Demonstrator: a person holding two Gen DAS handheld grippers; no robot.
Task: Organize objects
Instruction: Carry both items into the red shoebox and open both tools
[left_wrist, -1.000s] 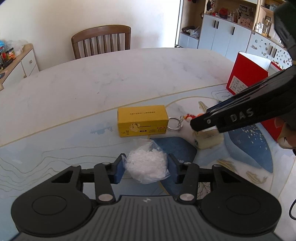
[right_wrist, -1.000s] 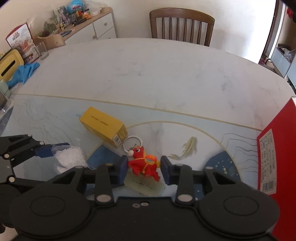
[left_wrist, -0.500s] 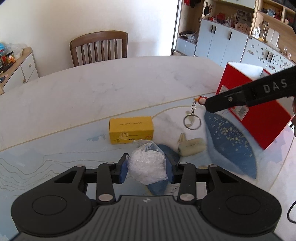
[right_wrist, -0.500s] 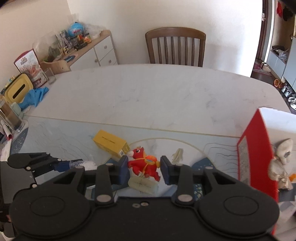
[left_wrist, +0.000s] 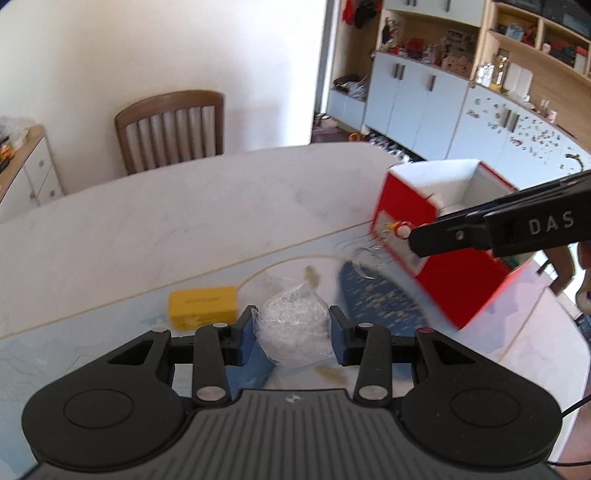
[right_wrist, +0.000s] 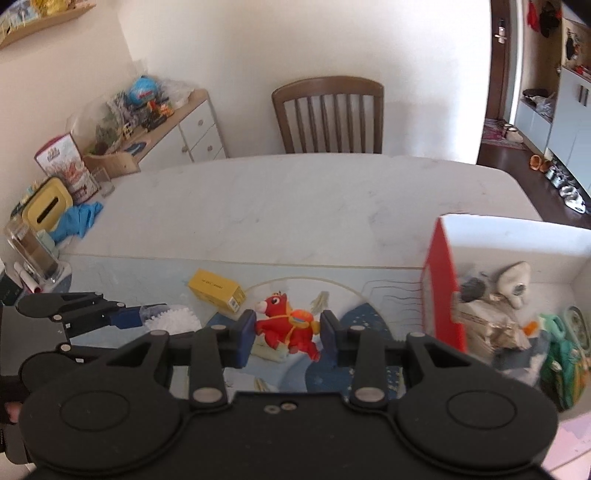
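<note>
My left gripper (left_wrist: 293, 334) is shut on a clear bag of white granules (left_wrist: 293, 330), held above the table. My right gripper (right_wrist: 288, 332) is shut on a red toy keychain figure (right_wrist: 286, 325), also lifted off the table. In the left wrist view the right gripper's arm (left_wrist: 498, 230) reaches in from the right, with the keychain's ring (left_wrist: 364, 254) dangling before the red box (left_wrist: 443, 266). The red box (right_wrist: 443, 295) stands open at the right and holds several items. A yellow carton (left_wrist: 202, 306) lies on the mat. The left gripper (right_wrist: 147, 317) shows at the left of the right wrist view.
A pale oblong item (right_wrist: 269, 352) lies on the blue patterned mat (right_wrist: 332, 376) below the held toy. A wooden chair (right_wrist: 328, 114) stands at the table's far side. A tissue box (right_wrist: 46, 206) and blue cloth (right_wrist: 77, 219) sit at the far left edge.
Both grippers have risen off the table with the bag and the toy. The right gripper moved right toward the red box, whose open top now shows.
</note>
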